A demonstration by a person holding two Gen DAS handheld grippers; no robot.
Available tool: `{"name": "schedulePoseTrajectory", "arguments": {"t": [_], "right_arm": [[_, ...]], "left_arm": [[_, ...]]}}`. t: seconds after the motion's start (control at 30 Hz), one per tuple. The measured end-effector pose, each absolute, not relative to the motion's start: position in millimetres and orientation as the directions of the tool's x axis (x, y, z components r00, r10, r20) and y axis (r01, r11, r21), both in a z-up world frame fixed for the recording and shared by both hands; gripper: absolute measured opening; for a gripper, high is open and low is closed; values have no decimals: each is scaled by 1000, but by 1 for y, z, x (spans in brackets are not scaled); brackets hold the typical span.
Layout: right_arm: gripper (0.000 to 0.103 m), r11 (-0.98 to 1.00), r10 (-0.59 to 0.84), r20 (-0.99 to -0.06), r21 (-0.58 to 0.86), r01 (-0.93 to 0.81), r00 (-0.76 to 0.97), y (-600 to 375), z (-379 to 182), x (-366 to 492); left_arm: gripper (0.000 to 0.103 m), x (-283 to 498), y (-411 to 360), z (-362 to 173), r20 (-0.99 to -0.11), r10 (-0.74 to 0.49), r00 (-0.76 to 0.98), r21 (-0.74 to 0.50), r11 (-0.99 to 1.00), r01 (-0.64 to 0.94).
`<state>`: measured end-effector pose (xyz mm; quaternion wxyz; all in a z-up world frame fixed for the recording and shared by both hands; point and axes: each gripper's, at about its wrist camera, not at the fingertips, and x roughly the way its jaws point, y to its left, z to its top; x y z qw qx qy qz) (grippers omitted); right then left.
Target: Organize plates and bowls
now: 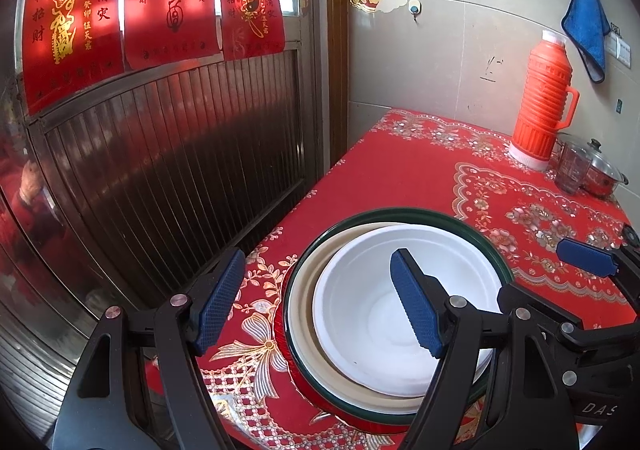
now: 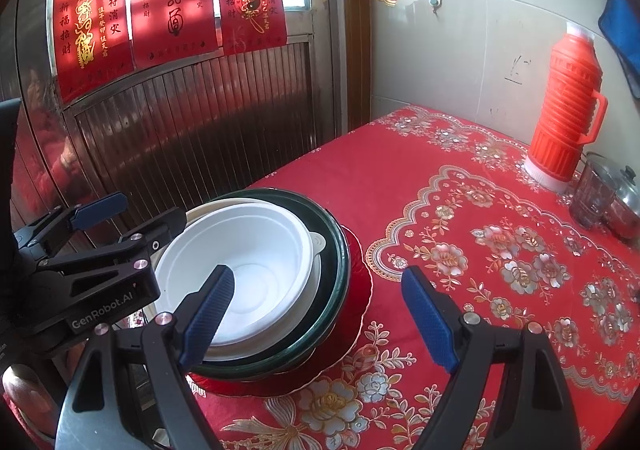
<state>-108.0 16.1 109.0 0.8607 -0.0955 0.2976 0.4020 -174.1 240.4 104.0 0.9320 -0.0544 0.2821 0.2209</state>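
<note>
Your left gripper stands wide, its blue ribbed pads well apart and holding nothing; one pad hangs over the table edge, the other over the stack. Your right gripper is equally wide and empty, with its left pad over the stack and its right pad over bare cloth.

The nested stack sits on the red floral tablecloth near the table's left edge. Topmost is a white round foam bowl, resting inside a cream shallow bowl, which sits in a dark green-rimmed bowl. Beneath all lies a red scalloped plate with a gold edge. In the right wrist view the stack lies at 9 o'clock from the gripper's midpoint; in the left wrist view it lies at 3 o'clock.

At 1 o'clock, against the tiled wall, stands an orange ribbed plastic thermos, with a clear glass measuring jug and a small lidded steel pot just beside it. A blue cloth hangs on the wall above.
</note>
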Motion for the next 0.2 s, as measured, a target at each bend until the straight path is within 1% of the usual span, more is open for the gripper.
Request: {"name": "schedulePoseTrajectory", "arguments": {"t": [0.2], "right_arm": [[86,667,636,-586,90,-740,502,9,111,-106]], "left_arm": [[76,-176,234,108,-544,363,757,14,906,-424]]}}
